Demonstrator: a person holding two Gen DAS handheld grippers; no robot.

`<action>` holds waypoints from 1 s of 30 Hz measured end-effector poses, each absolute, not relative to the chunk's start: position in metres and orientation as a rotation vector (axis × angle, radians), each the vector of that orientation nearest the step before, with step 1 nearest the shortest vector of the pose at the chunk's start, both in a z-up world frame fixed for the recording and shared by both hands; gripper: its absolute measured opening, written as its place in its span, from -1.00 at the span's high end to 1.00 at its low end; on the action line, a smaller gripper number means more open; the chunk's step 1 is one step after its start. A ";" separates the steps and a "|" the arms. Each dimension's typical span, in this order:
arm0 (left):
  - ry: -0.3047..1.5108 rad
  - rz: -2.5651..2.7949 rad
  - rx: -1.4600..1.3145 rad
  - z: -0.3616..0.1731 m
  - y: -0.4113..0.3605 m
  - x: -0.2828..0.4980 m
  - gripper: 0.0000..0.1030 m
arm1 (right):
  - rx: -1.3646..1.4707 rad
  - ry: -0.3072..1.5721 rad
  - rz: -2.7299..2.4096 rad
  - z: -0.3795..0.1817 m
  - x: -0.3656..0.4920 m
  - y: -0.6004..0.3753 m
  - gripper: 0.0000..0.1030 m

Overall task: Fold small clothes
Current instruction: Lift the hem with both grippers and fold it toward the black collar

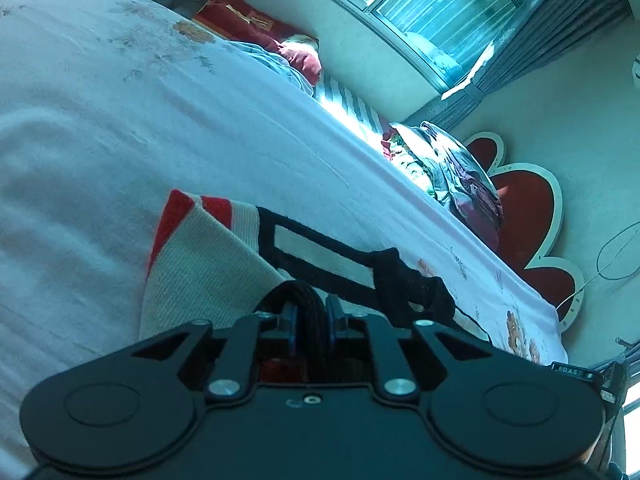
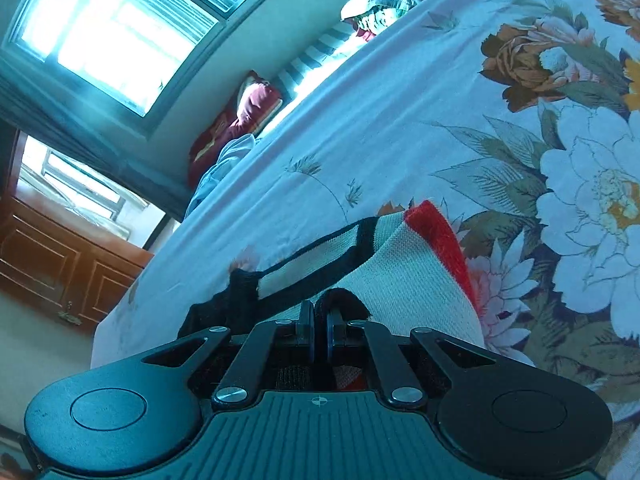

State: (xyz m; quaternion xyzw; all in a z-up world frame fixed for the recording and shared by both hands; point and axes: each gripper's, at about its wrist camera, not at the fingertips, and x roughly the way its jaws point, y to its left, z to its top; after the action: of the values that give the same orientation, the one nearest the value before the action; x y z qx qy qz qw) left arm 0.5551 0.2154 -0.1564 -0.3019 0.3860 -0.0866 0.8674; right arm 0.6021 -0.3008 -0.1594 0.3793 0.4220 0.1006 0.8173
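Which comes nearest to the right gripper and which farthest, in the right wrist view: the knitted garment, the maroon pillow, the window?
1. Knitted garment: pinched in the right gripper, on the floral bedsheet.
2. Maroon pillow: across the bed, by the wall.
3. Window: upper left, behind the pillow.

Left tongs (image 1: 310, 314) and right tongs (image 2: 320, 322) both clamped tight on knit fabric.
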 end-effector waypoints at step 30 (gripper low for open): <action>0.745 -0.048 -0.080 -0.145 0.176 0.576 0.92 | -0.035 0.749 0.162 -0.170 0.595 -0.220 0.88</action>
State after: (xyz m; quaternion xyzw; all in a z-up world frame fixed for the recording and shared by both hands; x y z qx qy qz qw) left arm 0.5764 0.1765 -0.1450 -0.0390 0.3639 -0.0233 0.9303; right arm 0.5946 -0.2202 -0.1700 -0.0170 0.3652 0.0788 0.9274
